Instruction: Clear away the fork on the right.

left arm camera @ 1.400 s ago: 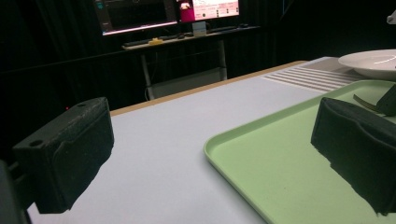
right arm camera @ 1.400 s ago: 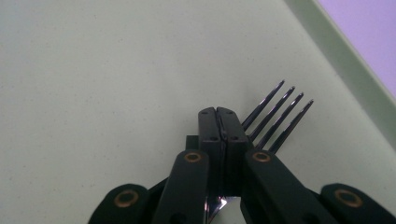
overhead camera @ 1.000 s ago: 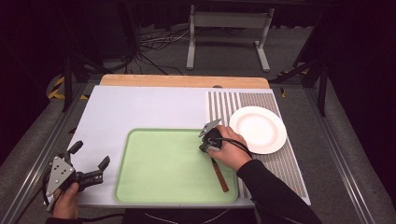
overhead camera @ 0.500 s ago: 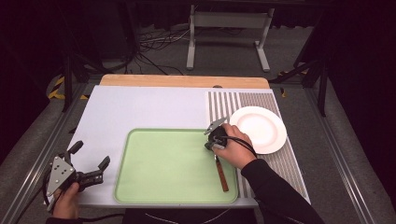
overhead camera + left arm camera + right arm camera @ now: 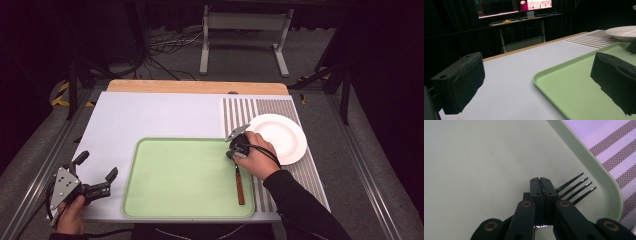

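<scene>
Table point(image 5: 150, 115) w/ green tray point(image 5: 185, 175) at centre-front, striped mat point(image 5: 240, 112) to the right, white plate point(image 5: 285, 132) on the mat: a fork point(image 5: 240, 182) w/ wooden handle is gripped at its neck by the right gripper point(image 5: 233, 151), jaws pinched tight on the metal. In the right gripper view the fork's tines point(image 5: 576, 187) are seen poking out past the closed jaws, just inside the tray's right rim point(image 5: 596, 172), low over or on the tray floor; which cannot be told. The handle is seen lying along the tray's right edge in the high view. The left gripper point(image 5: 97, 182) is held idle at the table's front-left corner, jaws spread wide, nothing between them; the tray's near corner point(image 5: 541, 77) is seen beside it in the left gripper view.

Progress, as judged: grasp made, fork not yet clear of the tray; carry and set-down, prob. toward the plate or mat, are left.

Hidden/unclear: the gripped neck is covered by the hand point(image 5: 257, 157) from above. The plate point(image 5: 624, 32) is cut off at the frame edge in the left gripper view. Whether the handle end is lifted can't be made out.
</scene>
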Demonstrator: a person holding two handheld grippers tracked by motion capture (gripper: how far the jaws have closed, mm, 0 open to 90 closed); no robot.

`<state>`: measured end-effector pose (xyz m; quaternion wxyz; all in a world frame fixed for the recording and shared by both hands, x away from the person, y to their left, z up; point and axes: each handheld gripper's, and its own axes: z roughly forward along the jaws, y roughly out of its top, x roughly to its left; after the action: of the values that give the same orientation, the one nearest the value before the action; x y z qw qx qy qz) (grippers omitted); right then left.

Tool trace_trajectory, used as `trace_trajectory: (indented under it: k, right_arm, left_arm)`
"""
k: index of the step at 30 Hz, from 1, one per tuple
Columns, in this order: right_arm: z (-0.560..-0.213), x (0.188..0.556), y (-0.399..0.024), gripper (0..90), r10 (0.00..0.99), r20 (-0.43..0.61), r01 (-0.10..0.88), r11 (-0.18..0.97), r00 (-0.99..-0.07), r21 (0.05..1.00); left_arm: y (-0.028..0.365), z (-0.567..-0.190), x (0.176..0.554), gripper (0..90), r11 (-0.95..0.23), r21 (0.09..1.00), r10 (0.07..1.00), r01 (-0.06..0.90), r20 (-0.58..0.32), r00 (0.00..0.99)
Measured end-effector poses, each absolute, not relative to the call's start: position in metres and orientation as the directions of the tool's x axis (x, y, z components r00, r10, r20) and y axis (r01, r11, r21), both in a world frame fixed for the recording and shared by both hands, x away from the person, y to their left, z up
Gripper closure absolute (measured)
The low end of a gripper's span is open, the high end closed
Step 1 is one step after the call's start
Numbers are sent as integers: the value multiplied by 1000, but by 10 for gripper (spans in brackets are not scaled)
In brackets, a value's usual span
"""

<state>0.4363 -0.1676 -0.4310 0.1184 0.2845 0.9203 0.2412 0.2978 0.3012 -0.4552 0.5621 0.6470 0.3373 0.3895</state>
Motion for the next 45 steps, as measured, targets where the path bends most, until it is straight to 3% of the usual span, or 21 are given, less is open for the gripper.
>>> trace_trajectory:
  k: [10,12,17,21,24,32,45]
  right_arm:
    - [-431,436,-175,880,606,-78,489,705,-792,514]
    - [-431,436,-175,842,606,-71,489,701,-792,519]
    - [-422,434,-175,640,612,-60,472,665,-789,579]
    - [-410,431,-173,300,594,-33,445,637,-804,630]
    - [-395,424,-171,213,571,-11,417,613,-821,671]
    - [-371,413,-180,143,534,-72,329,614,-842,717]
    - [-359,398,-214,113,523,-119,225,546,-844,807]
  left_arm:
    - [301,-455,298,0,-141,990,874,-1,124,469]
    - [301,-455,298,0,-140,990,875,-1,124,469]
    - [301,-456,298,0,-141,990,875,-2,125,467]
    - [301,-455,298,0,-141,990,874,-1,125,470]
    - [301,-455,298,0,-141,990,874,0,125,469]
    - [301,-455,298,0,-139,990,876,0,123,467]
    - [300,-456,298,0,-140,990,877,1,124,465]
